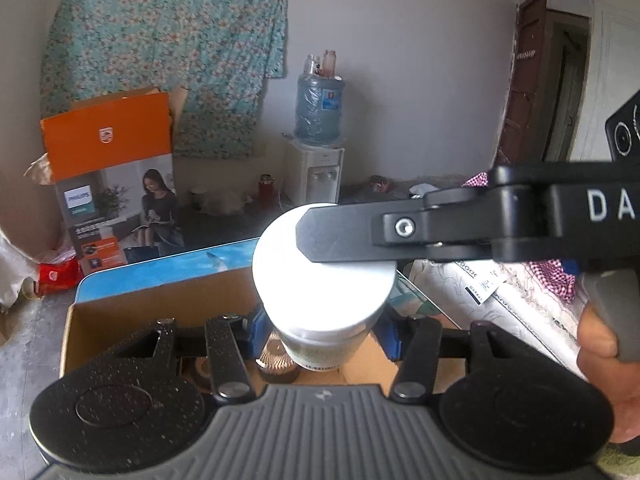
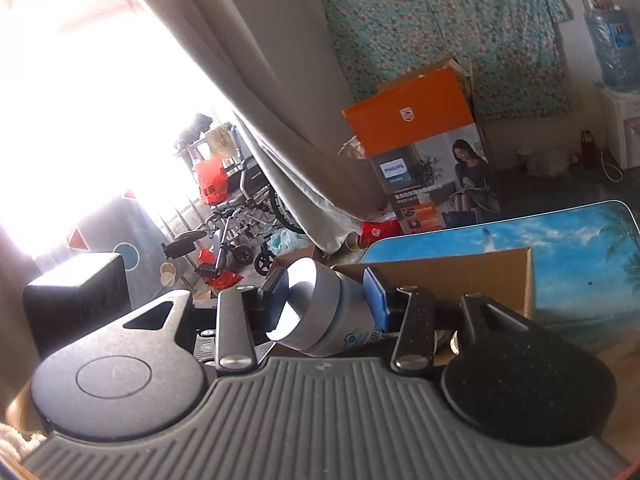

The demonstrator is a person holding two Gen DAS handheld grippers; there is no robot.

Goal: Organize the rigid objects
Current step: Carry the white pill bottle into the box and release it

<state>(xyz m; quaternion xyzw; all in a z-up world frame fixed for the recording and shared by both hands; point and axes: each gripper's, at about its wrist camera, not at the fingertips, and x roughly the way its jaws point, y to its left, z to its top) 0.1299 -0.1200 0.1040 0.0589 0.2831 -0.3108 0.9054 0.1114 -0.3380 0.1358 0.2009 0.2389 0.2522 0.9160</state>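
Note:
A jar with a white lid (image 1: 324, 280) stands between the blue pads of my left gripper (image 1: 322, 330), which is shut on it over an open cardboard box (image 1: 160, 308). My right gripper (image 2: 328, 300) comes in from the right in the left wrist view, and one black finger (image 1: 340, 236) lies over the lid. In the right wrist view the same jar (image 2: 320, 308) sits tilted between the right gripper's blue pads, which are closed on its lid end. A ribbed brown cap (image 1: 276, 356) lies in the box below the jar.
The box rests on a table with a blue beach print (image 2: 580, 248). An orange Philips carton (image 1: 116, 184) stands behind on the floor, a water dispenser (image 1: 318, 148) by the wall. Patterned cloth and papers (image 1: 500, 292) lie to the right. A black speaker (image 2: 76, 300) is at left.

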